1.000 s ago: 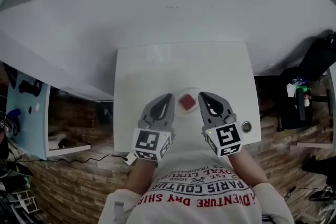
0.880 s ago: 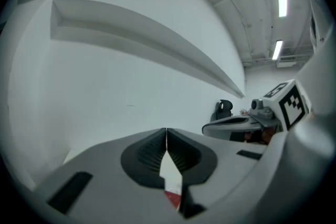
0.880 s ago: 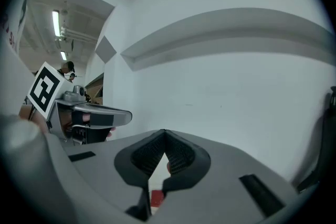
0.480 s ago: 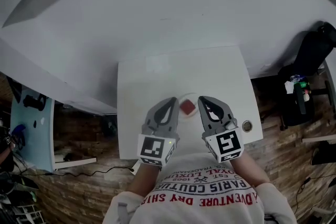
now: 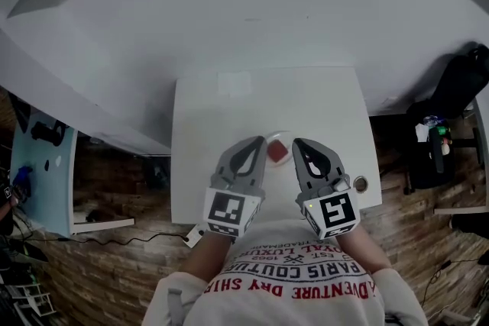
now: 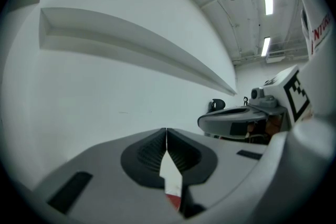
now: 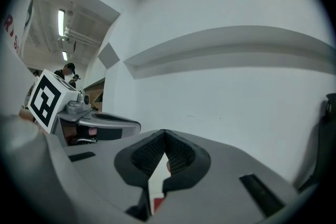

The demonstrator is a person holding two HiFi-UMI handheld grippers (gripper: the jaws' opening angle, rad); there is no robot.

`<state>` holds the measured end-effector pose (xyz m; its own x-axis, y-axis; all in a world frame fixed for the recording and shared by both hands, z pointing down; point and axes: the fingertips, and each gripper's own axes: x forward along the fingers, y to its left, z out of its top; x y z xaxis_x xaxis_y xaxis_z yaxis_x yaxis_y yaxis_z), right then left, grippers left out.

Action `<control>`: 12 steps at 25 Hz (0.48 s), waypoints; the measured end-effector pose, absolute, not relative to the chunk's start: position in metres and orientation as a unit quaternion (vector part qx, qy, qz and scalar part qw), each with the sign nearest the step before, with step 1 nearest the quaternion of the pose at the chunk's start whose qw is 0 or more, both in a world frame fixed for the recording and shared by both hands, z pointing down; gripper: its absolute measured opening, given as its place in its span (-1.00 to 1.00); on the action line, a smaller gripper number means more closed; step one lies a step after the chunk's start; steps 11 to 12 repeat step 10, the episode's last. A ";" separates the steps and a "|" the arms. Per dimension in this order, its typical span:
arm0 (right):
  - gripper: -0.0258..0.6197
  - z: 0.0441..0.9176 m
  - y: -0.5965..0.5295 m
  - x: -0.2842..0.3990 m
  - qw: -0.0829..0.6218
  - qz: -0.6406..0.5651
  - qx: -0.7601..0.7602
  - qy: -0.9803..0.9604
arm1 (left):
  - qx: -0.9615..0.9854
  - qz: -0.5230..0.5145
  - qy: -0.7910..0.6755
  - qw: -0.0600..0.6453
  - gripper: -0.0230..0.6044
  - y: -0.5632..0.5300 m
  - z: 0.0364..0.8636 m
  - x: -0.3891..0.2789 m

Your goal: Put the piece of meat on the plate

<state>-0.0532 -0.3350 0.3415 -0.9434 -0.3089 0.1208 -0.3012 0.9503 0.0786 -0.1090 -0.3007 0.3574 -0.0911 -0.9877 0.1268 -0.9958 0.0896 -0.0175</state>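
Observation:
A red piece of meat (image 5: 276,152) lies on a small pale round plate (image 5: 283,136) near the front of the white table (image 5: 206,126). My left gripper (image 5: 256,140) hovers just left of the plate and my right gripper (image 5: 299,143) just right of it, both pointing away from the person. In the left gripper view the left gripper (image 6: 166,134) has its tips touching with nothing between them, and a red sliver of the meat (image 6: 174,201) shows below. In the right gripper view the right gripper (image 7: 164,134) is likewise shut and empty.
A small round metal object (image 5: 359,184) sits at the table's front right corner. A pale flat rectangle (image 5: 233,84) lies near the far edge. A white wall stands behind the table. A black bag (image 5: 458,84) is on the floor to the right, a blue board (image 5: 42,164) to the left.
Both grippers have lifted slightly beside the plate and stayed shut. The meat has not moved on the plate.

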 end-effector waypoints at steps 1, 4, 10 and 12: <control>-0.88 0.341 -0.334 -0.054 0.065 -0.030 0.154 -0.985 | 0.673 0.049 -0.737 0.041 -0.90 -0.301 0.357 -0.110; -0.88 0.340 -0.333 -0.057 0.062 -0.034 0.152 -0.986 | 0.671 0.049 -0.739 0.037 -0.90 -0.301 0.357 -0.113; -0.88 0.341 -0.339 -0.062 0.062 -0.024 0.155 -0.986 | 0.670 0.047 -0.740 0.039 -0.90 -0.305 0.358 -0.118; -0.88 0.341 -0.339 -0.062 0.062 -0.024 0.155 -0.986 | 0.670 0.047 -0.740 0.039 -0.90 -0.305 0.358 -0.118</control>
